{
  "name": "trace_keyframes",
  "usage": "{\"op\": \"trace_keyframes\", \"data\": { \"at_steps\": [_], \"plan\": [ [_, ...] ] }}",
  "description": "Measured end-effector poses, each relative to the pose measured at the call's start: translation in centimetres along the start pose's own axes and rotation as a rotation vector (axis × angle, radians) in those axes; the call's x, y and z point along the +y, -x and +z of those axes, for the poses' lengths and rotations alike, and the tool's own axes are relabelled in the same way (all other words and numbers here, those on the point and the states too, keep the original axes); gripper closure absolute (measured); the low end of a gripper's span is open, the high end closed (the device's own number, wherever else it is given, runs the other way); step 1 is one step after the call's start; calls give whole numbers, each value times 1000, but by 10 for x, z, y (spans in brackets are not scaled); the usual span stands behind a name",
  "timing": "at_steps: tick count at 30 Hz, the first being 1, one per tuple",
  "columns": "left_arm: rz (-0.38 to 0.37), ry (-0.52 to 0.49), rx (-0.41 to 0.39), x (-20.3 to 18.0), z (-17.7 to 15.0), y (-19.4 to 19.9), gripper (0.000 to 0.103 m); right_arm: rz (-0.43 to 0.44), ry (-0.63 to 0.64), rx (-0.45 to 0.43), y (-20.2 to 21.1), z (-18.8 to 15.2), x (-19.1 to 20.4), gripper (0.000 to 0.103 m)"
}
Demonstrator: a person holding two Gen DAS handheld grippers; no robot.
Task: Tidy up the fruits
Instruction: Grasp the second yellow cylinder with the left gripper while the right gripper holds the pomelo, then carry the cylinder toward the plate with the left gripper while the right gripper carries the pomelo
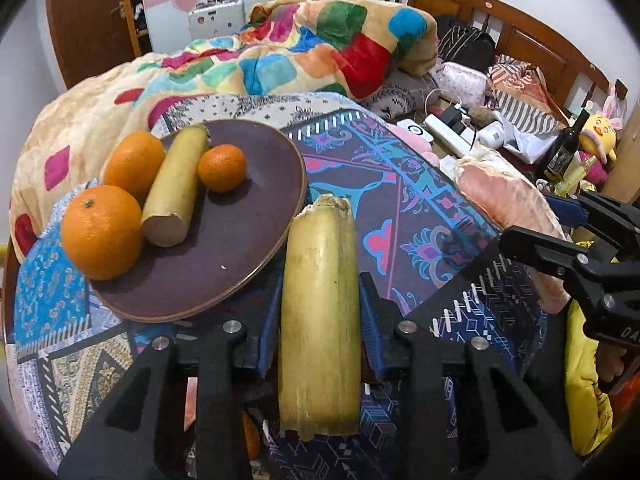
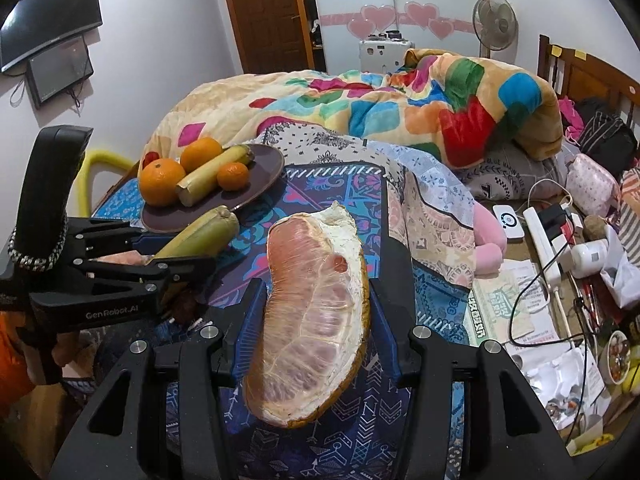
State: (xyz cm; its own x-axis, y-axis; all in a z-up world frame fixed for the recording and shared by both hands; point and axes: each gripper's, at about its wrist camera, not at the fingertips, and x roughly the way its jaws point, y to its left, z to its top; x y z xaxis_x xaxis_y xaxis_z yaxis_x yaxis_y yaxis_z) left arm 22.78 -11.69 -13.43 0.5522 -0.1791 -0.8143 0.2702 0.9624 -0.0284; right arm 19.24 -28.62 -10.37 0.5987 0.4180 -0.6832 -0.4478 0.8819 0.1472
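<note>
My left gripper [image 1: 320, 320] is shut on a yellow sugarcane piece [image 1: 320, 312], held just right of a dark purple plate [image 1: 248, 240]. The plate holds three oranges [image 1: 102, 232] and another sugarcane piece [image 1: 176, 192]. My right gripper [image 2: 312, 328] is shut on a pink pomelo wedge [image 2: 312, 320], held above the patterned cloth. In the right wrist view the left gripper [image 2: 132, 256] with its sugarcane piece [image 2: 200, 236] is at left, near the plate [image 2: 264, 176]. In the left wrist view the right gripper's frame [image 1: 580, 248] and the wedge [image 1: 508, 204] are at right.
A colourful blanket [image 1: 300, 56] is heaped on the bed behind the plate. A patterned blue cloth [image 1: 400, 208] covers the surface. To the right lie a power strip [image 2: 548, 240], cables, papers, a dark bottle [image 1: 564, 148] and a wooden headboard [image 1: 520, 36].
</note>
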Motion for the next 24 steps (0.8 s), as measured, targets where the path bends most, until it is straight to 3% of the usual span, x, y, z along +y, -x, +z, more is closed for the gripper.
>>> {"op": "trace_keyframes", "data": {
  "at_steps": [15,24],
  "plan": [
    [59,0,-175,22,5,84,66,18,22,-75,16,22,22,56],
    [116,30,-213,53,21,98,66,45,38,-102,4,43,38,56]
  ]
}}
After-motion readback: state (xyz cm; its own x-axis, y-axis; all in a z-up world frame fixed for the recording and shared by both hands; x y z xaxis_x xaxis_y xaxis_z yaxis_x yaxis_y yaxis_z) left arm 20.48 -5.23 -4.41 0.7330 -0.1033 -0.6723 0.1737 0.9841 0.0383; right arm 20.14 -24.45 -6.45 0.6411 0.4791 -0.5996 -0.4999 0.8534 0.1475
